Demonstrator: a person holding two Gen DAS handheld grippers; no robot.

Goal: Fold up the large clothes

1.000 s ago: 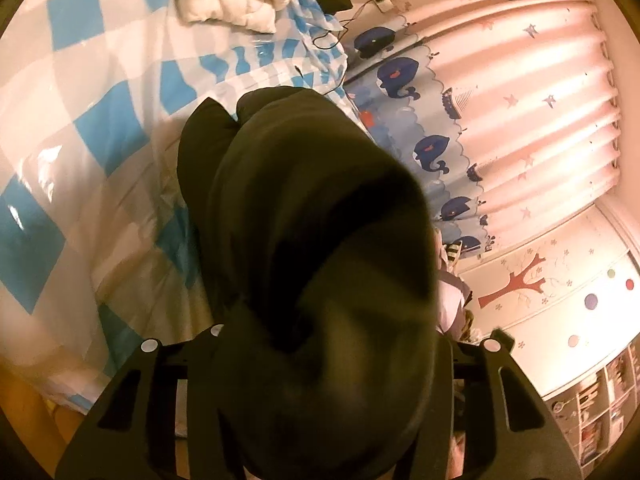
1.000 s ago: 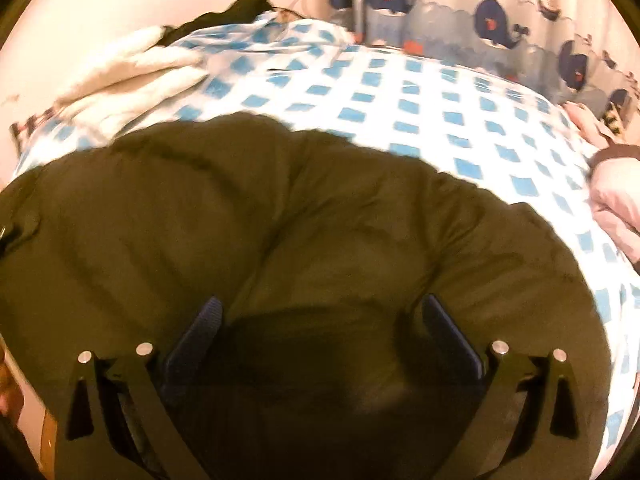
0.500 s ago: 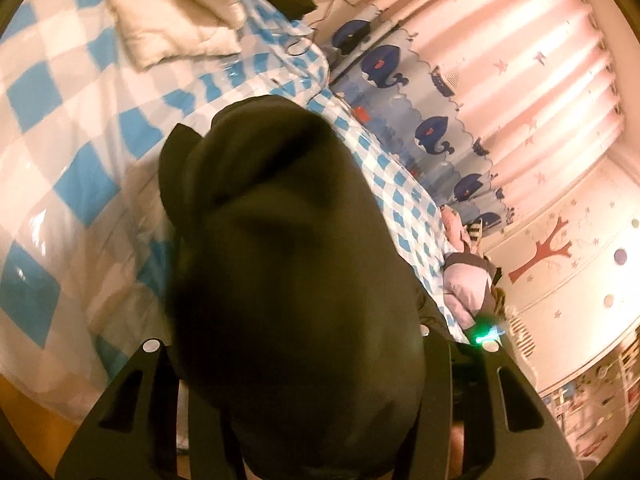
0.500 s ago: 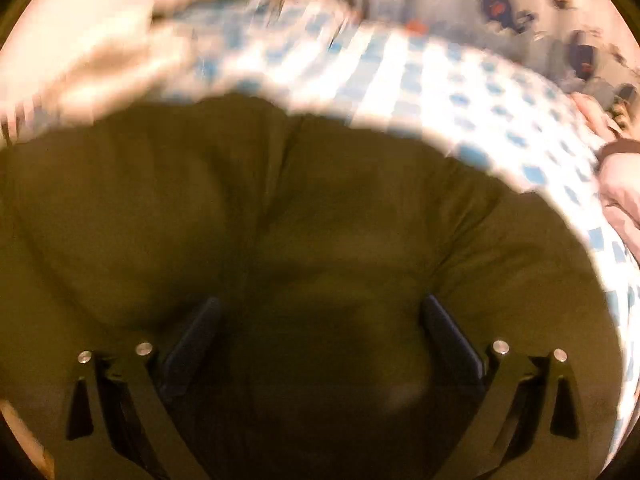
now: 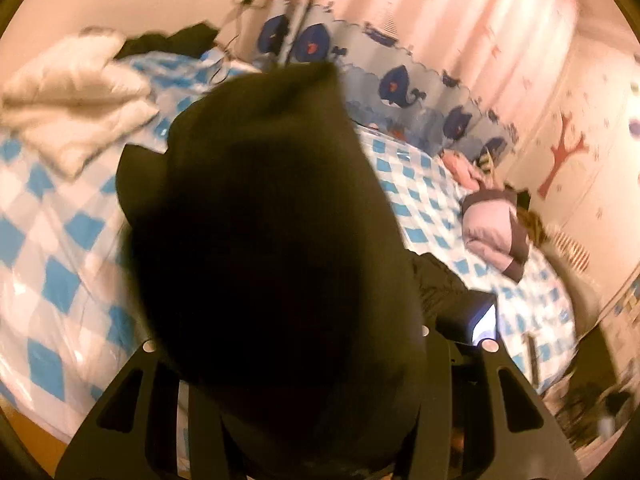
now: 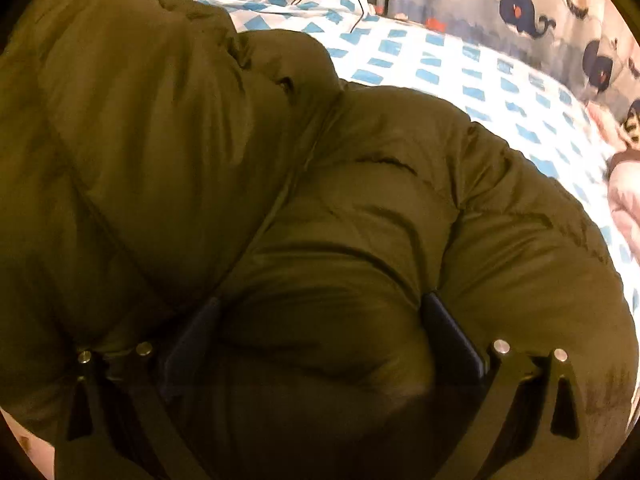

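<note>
the dark olive puffer jacket (image 6: 360, 200) fills most of the right wrist view, from the upper left corner down to the lower right. it lies in thick quilted rolls on the bed sheet (image 6: 460, 76), which is white with blue squares and shows as a band across the upper right of the frame. the right gripper (image 6: 316, 344) sits at the bottom centre, its jaws spread fairly wide with a fat bulge of the jacket swelling up between them. both blue pads (image 6: 452, 336) press into the padding, so the jacket is gripped there.

in the left wrist view the jacket (image 5: 272, 240) rises as a dark, blurred column from the bottom centre almost to the top middle of the frame, covering the space between the fingers of the left gripper (image 5: 304, 420). only the black outer frames of that gripper show at lower left and lower right. the jaws stand part open with the thick cloth bunched between them; the pads themselves are hidden, but the cloth stands up from the jaws, so it is held.

a white quilted cover (image 5: 76, 100) lies folded at the upper left, a pale lilac garment (image 5: 492, 232) at the right on the sheet. the curtain (image 5: 400, 84) behind the bed has dark blue whales. a red tree sticker (image 5: 560, 152) is on the far right wall. no brand, label or readable writing shows anywhere.
</note>
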